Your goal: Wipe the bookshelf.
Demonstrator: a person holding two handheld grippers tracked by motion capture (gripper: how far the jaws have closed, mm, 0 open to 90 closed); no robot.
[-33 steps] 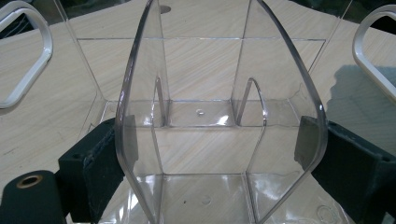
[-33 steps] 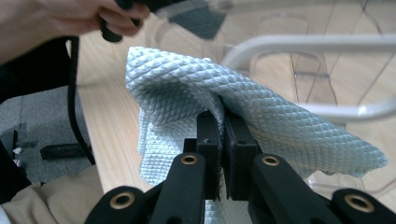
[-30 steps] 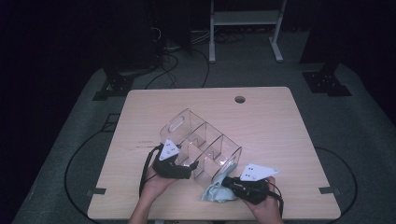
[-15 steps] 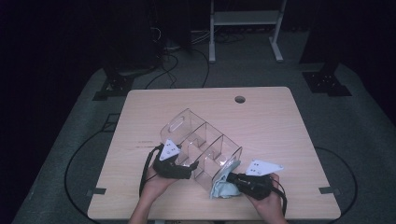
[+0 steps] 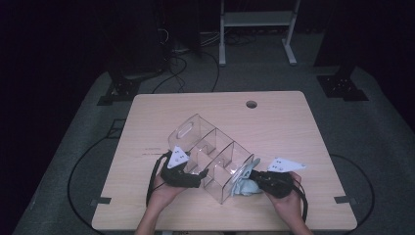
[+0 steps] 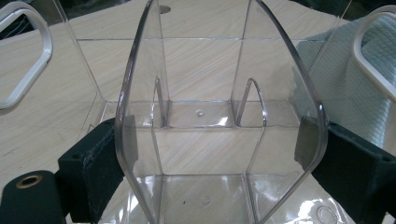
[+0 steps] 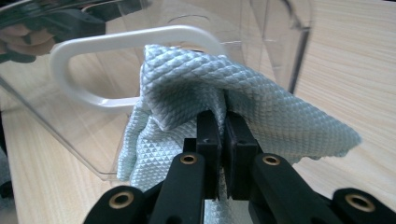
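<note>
Wiping is the step I judge to be in hand. From the high view, the clear organizer [image 5: 211, 159] lies slantwise near the middle of the surface [image 5: 293, 122], and my left tongs [image 5: 198, 177] grip it at its 7 o'clock corner. My right tongs [image 5: 257, 180] bring the pale blue cloth [image 5: 244, 187] against its end at 4 o'clock. A round cable hole [image 5: 251, 104] sits at 12 o'clock on the surface, well apart, and a white rack [image 5: 254, 19] stands on the floor beyond.

Through the left gripper view, the tongs are spread wide around a clear divider wall, one pad [image 6: 100, 163] pressing each outer face, so the organizer is pinched steady. The cloth shows through the plastic at 2 o'clock.

Through the right gripper view, the tongs are pressed together on a fold of the cloth, which bunches just against the organizer's end wall beside its white handle opening [image 7: 135, 67].

Next, I reckon, the cloth must rub across that end wall while the left grip holds firm. Only the handle rim could snag the fabric.
</note>
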